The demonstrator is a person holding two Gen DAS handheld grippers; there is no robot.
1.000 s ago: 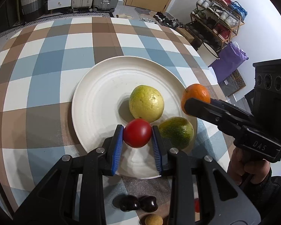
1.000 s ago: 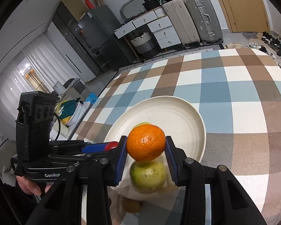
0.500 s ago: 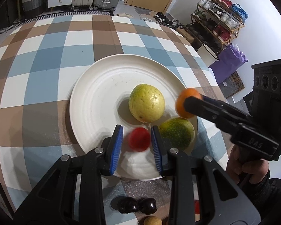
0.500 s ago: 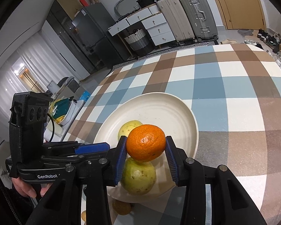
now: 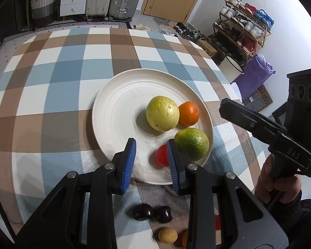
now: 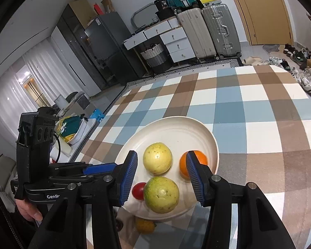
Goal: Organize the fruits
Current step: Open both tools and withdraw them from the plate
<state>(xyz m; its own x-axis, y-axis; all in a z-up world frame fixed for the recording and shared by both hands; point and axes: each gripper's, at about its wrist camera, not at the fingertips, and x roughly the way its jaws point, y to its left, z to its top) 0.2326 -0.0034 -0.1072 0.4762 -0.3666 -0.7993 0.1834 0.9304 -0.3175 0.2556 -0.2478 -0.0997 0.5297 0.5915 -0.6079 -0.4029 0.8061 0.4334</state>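
Observation:
A white plate point(image 5: 118, 103) on the checked tablecloth holds a yellow fruit point(image 5: 162, 113), an orange point(image 5: 189, 113), a green fruit point(image 5: 191, 143) and a small red fruit point(image 5: 161, 158). My left gripper point(image 5: 151, 160) is open and empty above the plate's near edge, the red fruit partly behind its right finger. My right gripper point(image 6: 161, 176) is open and empty above the plate point(image 6: 176, 128), over the yellow fruit point(image 6: 157, 158), orange point(image 6: 199, 159), green fruit point(image 6: 161, 194) and red fruit point(image 6: 139, 191).
Two dark cherries point(image 5: 152, 212), a small tan fruit point(image 5: 167, 235) and other small fruits lie on the cloth in front of the plate. The right gripper body point(image 5: 280, 137) stands right of the plate. Suitcases, drawers and a shoe rack stand beyond the table.
Both grippers opened. The red fruit dropped from the left gripper onto the plate and the orange left the right gripper and now rests by the yellow fruit. Both grippers drew back.

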